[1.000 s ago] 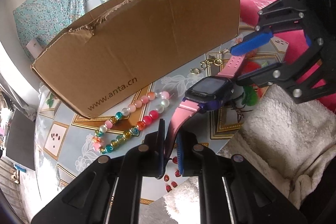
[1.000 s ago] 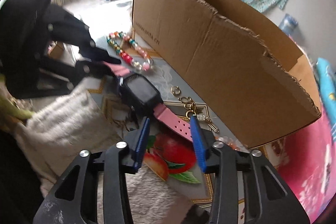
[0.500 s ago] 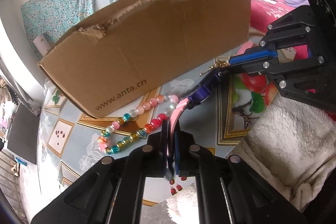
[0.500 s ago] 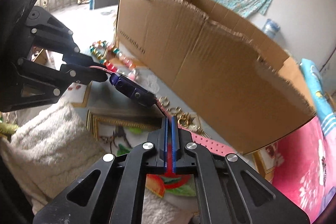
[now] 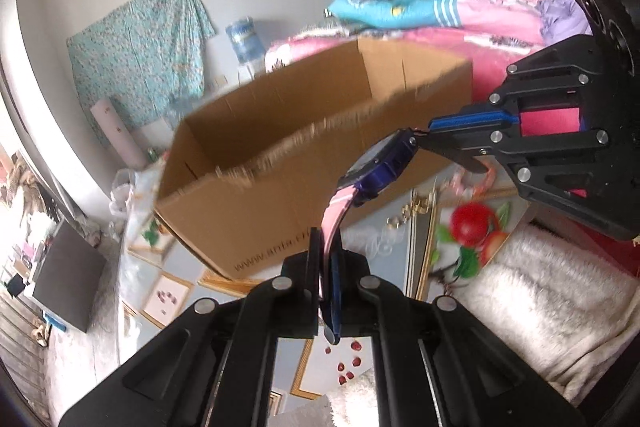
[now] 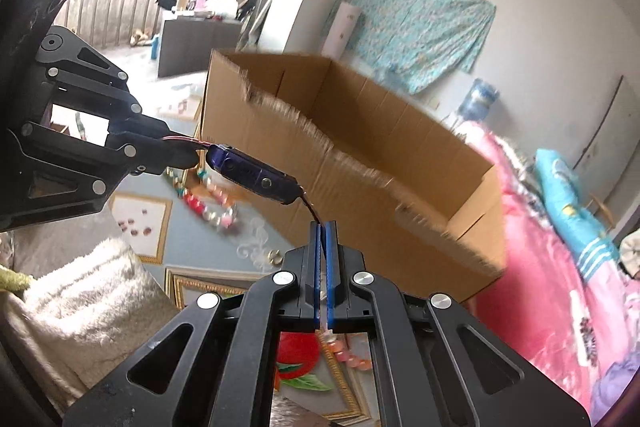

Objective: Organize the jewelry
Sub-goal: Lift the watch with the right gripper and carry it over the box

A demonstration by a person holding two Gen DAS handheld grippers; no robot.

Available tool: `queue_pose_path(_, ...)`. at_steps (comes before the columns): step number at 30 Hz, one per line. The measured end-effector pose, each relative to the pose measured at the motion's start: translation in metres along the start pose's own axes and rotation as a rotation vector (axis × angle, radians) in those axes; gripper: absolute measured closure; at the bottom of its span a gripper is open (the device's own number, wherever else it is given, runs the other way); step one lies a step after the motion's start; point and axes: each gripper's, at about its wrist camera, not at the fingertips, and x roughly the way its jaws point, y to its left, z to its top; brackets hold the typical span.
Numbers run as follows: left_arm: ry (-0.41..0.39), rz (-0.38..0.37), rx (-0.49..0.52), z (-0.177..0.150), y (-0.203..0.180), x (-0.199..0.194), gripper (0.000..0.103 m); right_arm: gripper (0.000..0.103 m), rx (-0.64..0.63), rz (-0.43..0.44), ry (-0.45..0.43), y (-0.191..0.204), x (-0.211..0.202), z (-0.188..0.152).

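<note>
Left wrist view: my left claw (image 5: 326,267) is clenched on one pink strap end of the watch (image 5: 380,163); my right claw (image 5: 460,141) pinches the other strap end, so the watch hangs slung between the two, clear of the bench (image 5: 188,259) and just in front of the cardboard box (image 5: 280,131).

Right wrist view agrees: right claw (image 6: 322,259) pressed tight on the thin strap edge, watch (image 6: 252,177) stretched across to the left claw (image 6: 188,153).

Step in hand, as I judge it: carry the watch over the torn near wall and lay it inside the box.
- Keep both claws level with each other, so the strap neither twists nor pulls out of one grip.
- Clear the ragged cardboard rim before lowering; the strap could catch on it.
- Let go with both claws together, low over the box floor.

Around:
- bead bracelet (image 6: 208,205) on the bench, near the box foot, under the watch.
- small gold rings (image 5: 404,213) on the bench, below the right claw.
- white fluffy towel (image 5: 540,291) at the near bench edge.
- pink bedding beyond the box; a person sits there, well apart.

Nothing stands between watch and box opening but the box wall itself.
</note>
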Motion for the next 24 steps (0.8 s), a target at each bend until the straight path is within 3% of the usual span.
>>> queue_pose_path(7,-0.059,-0.030,-0.026,0.035,0.022,-0.023,0.099,0.103,0.057,0.030,-0.062,-0.027,-0.008,0.036)
queue_pose_path(11,-0.045,-0.109,-0.076,0.068,0.048,-0.022,0.099,0.103,0.127,0.136,-0.027,-0.061,0.007,0.072)
queue_pose_path(14,0.010,-0.191,-0.129,0.093,0.073,-0.004,0.099,0.103,0.210,0.260,0.069,-0.091,0.043,0.092)
queue_pose_path(17,0.125,-0.269,-0.205,0.114,0.100,0.035,0.099,0.103,0.276,0.358,0.208,-0.111,0.093,0.105)
queue_pose_path(24,0.351,-0.354,-0.290,0.127,0.130,0.127,0.099,0.103,0.335,0.449,0.511,-0.116,0.196,0.107)
